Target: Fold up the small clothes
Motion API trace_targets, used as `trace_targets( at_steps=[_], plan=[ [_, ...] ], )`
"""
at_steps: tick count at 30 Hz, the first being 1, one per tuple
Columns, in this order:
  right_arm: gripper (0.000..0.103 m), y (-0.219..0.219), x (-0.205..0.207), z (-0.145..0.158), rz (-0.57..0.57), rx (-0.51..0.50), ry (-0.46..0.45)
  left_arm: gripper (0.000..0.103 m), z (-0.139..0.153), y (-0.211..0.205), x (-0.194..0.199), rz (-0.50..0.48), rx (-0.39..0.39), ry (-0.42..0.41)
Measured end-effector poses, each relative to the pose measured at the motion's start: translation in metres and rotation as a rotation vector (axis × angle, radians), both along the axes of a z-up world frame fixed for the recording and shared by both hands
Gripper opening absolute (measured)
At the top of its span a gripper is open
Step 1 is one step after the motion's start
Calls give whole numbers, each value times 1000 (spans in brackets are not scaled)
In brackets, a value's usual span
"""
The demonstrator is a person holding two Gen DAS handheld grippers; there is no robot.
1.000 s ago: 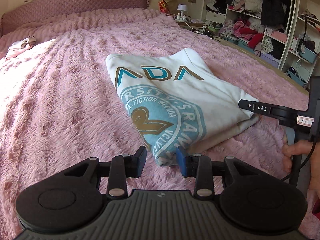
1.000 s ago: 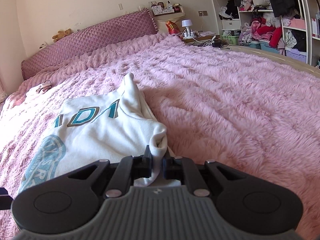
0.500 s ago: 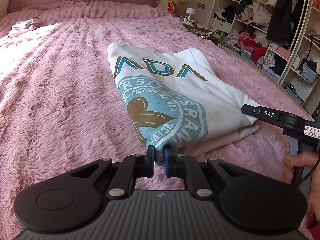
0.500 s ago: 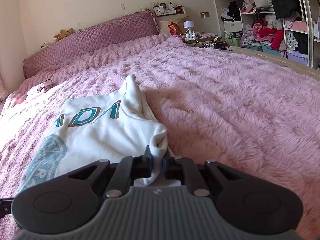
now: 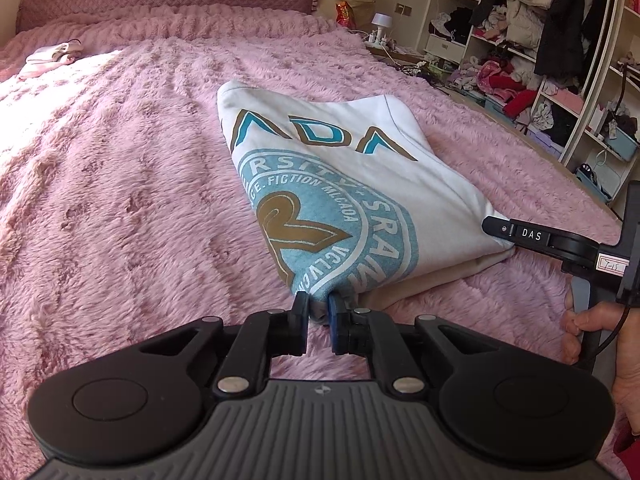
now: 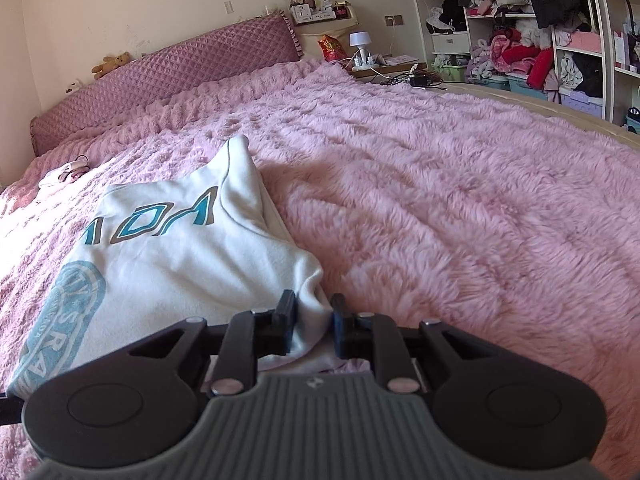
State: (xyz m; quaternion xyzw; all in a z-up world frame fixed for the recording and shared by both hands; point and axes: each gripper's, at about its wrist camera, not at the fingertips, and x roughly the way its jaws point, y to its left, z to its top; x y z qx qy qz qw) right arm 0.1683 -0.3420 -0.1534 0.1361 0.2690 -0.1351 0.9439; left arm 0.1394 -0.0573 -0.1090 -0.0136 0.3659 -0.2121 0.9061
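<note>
On my far left a small pale bundle (image 5: 50,55) lies on the pink furry bedspread (image 5: 120,208), well apart from the work. Nearer the middle sits the folded white sweatshirt (image 5: 328,184), its teal-and-gold crest facing up, flat on the bedspread. My left gripper (image 5: 319,312) is clamped on the sweatshirt's near corner, the cloth bunched between the narrow gap of its jaws. Further right, my right gripper (image 6: 313,322) has the other near corner between its fingers; the jaws stand a bit wider there, and I cannot tell for sure whether they are pinching the fabric or just around it. At the far right stand open shelves (image 5: 560,52) crammed with clothes.
</note>
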Motion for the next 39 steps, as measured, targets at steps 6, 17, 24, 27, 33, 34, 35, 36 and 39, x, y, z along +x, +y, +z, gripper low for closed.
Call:
trace_targets(
  at_steps=[6, 17, 24, 27, 33, 34, 35, 36, 39],
  plan=[
    [28, -21, -10, 33, -41, 53, -80, 10, 33, -3, -3, -13, -122, -100],
    [29, -32, 131, 72, 313, -22, -179, 10, -10, -8, 24, 62, -238, 22],
    [31, -29, 212, 45, 355, -44, -2, 10, -21, -3, 26, 81, -264, 51],
    [8, -31, 224, 39, 365, 11, 28, 10, -24, -1, 27, 89, -277, 60],
    [0, -36, 225, 45, 345, -48, 2, 10, -25, -7, 17, 85, -244, 5],
    [0, -41, 228, 41, 336, -27, 18, 10, -26, -7, 18, 90, -245, 13],
    [0, -46, 232, 35, 331, 3, 35, 10, -28, -6, 18, 96, -255, 19],
    [0, -47, 234, 29, 323, 14, 51, 10, -28, -6, 19, 95, -257, 26],
    [0, -43, 236, 15, 312, -16, 77, 10, -29, -6, 22, 91, -249, 38]
  ],
)
